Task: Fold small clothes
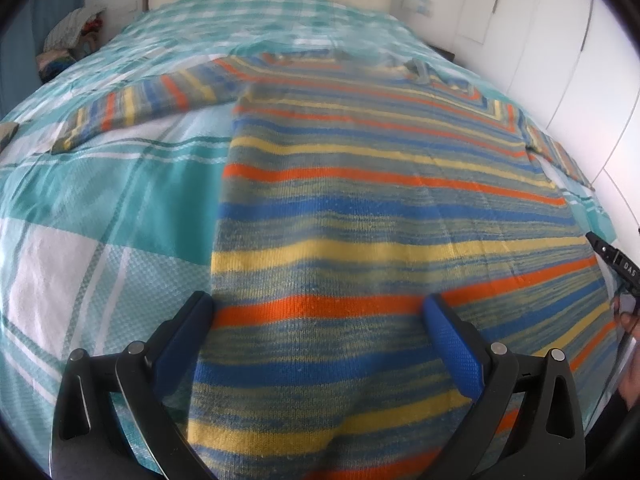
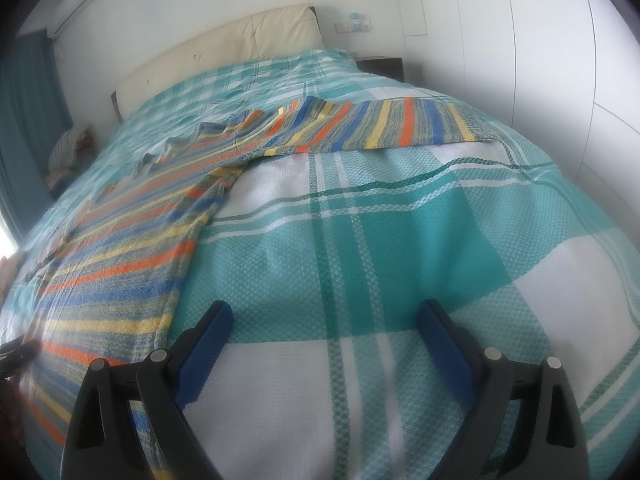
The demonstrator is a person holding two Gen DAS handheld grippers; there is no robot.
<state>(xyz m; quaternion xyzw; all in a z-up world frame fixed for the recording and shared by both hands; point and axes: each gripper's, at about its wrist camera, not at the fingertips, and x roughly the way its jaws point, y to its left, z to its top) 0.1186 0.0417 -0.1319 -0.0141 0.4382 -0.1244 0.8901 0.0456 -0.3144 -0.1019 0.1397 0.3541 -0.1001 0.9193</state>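
Observation:
A striped knitted sweater (image 1: 360, 208) in blue, orange, yellow and grey lies flat on the bed, both sleeves spread out sideways. My left gripper (image 1: 320, 304) hovers open over its lower left part, the left finger at the sweater's side edge. In the right wrist view the same sweater (image 2: 132, 248) lies to the left, one sleeve (image 2: 392, 124) stretched right across the cover. My right gripper (image 2: 324, 312) is open above bare bedcover, just right of the sweater's hem edge, holding nothing. The right gripper's tip (image 1: 612, 260) shows at the right edge of the left wrist view.
The bed wears a teal and white checked cover (image 2: 400, 240) with a cream headboard (image 2: 224, 44) behind. White wardrobe doors (image 2: 520, 40) stand to the right. A pile of fabric (image 1: 76, 28) sits beside the bed at far left, next to a blue curtain (image 2: 24, 120).

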